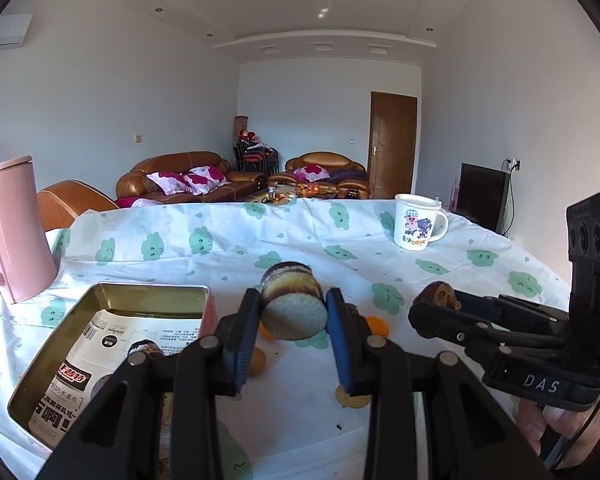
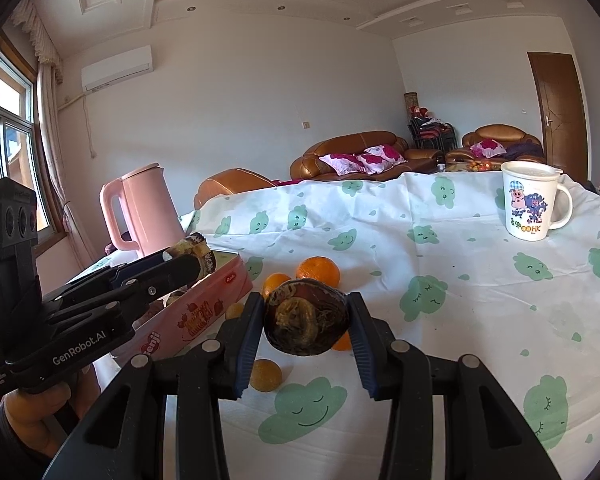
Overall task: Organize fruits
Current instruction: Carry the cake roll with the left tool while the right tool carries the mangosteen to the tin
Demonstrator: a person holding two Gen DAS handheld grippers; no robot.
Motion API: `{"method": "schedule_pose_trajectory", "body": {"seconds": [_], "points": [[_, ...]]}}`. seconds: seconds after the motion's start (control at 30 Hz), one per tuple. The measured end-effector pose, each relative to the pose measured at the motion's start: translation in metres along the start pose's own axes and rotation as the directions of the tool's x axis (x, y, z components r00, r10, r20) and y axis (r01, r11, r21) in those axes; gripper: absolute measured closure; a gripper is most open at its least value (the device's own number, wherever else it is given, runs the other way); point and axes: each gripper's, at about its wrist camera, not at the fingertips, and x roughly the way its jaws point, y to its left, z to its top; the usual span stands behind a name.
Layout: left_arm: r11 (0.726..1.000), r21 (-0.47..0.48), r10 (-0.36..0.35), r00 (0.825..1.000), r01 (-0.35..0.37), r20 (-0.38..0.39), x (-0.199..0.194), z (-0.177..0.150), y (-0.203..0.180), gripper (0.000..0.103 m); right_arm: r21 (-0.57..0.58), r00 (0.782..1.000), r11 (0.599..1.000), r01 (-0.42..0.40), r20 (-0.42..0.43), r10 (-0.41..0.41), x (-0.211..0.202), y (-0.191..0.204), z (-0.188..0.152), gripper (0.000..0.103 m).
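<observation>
My left gripper point(image 1: 294, 310) is shut on a dark brown water chestnut point(image 1: 293, 300), cut pale face toward the camera, held above the cloth just right of the pink tin box point(image 1: 112, 296). The tin is open and lined with printed paper; a chestnut point(image 1: 144, 349) lies inside. My right gripper point(image 2: 306, 322) is shut on another dark water chestnut point(image 2: 306, 322), held above the table. Several small oranges point(image 2: 318, 270) lie on the cloth between the grippers. The right gripper also shows in the left wrist view point(image 1: 436, 300), and the left gripper in the right wrist view point(image 2: 188, 258) over the tin point(image 2: 204, 308).
A pink kettle point(image 1: 14, 232) stands at the table's left behind the tin. A white cartoon mug point(image 1: 416, 222) stands at the far right. The table carries a white cloth point(image 2: 440, 248) with green clouds. Sofas and a door lie beyond.
</observation>
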Motion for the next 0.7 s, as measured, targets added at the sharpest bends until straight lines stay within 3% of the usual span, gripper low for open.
{"method": "schedule_pose_trajectory", "body": {"seconds": [0.3, 0.7], "points": [[1.000, -0.002, 0.023, 0.998, -0.022, 0.060, -0.012, -0.002, 0.000, 0.068, -0.031, 0.998, 0.999, 0.012, 0.066, -0.010, -0.013, 0.006, -0.001, 0.059], [0.999, -0.028, 0.043, 0.998, -0.041, 0.050, -0.021, -0.001, 0.011, 0.068, -0.063, 0.999, 0.998, -0.006, 0.039, 0.009, -0.006, 0.028, 0.017, 0.059]]}}
